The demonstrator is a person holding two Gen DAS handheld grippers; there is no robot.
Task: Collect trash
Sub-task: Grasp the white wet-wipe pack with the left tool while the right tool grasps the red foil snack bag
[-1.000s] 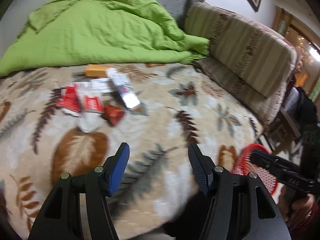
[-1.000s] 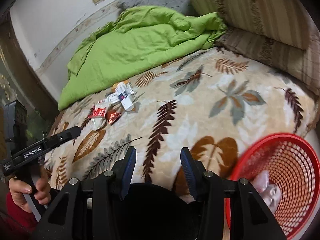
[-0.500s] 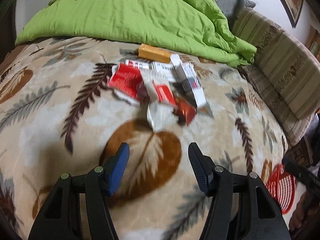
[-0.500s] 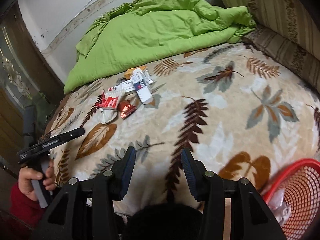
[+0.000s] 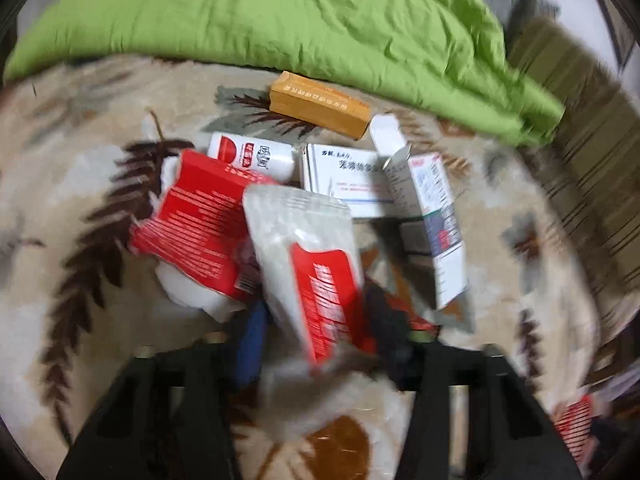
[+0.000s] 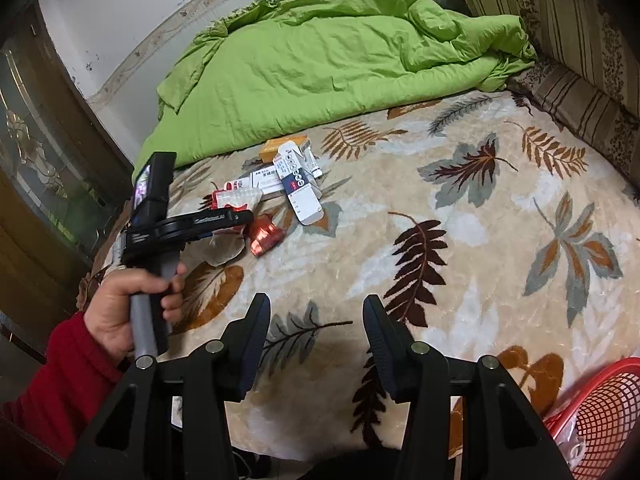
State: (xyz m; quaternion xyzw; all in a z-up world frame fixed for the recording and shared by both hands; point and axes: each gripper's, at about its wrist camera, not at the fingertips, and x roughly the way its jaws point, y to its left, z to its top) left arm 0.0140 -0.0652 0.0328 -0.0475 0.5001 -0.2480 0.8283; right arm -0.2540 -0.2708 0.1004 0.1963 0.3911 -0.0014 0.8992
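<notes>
Left wrist view: clear wrapper with red label (image 5: 316, 276) sits between my left hand-held gripper (image 5: 316, 344) fingers, at the near edge of the trash pile on the bed (image 5: 80, 184). Jaws have just been closing, wrapper between them. Frame is smeared, so I can't tell if the pads actually bite yet. A second ago this gripper hung well short of the pile with nothing between its fingers; now it's down in it.

Around the wrapper: red torn packet (image 5: 200, 224) touching on its left, white carton (image 5: 344, 180) and tall white box (image 5: 432, 224) behind and to the right, orange box (image 5: 320, 104) farther back by the green quilt (image 5: 280, 12).

Right wrist view: right hand-held gripper (image 6: 316, 344) open, empty, hovering over bare blanket. Red basket (image 6: 600, 416) at its lower right, well apart from the pile, something pale already in it.

Judgement: first pick of this pile is in progress; transfer to the basket comes next once the grip holds.
</notes>
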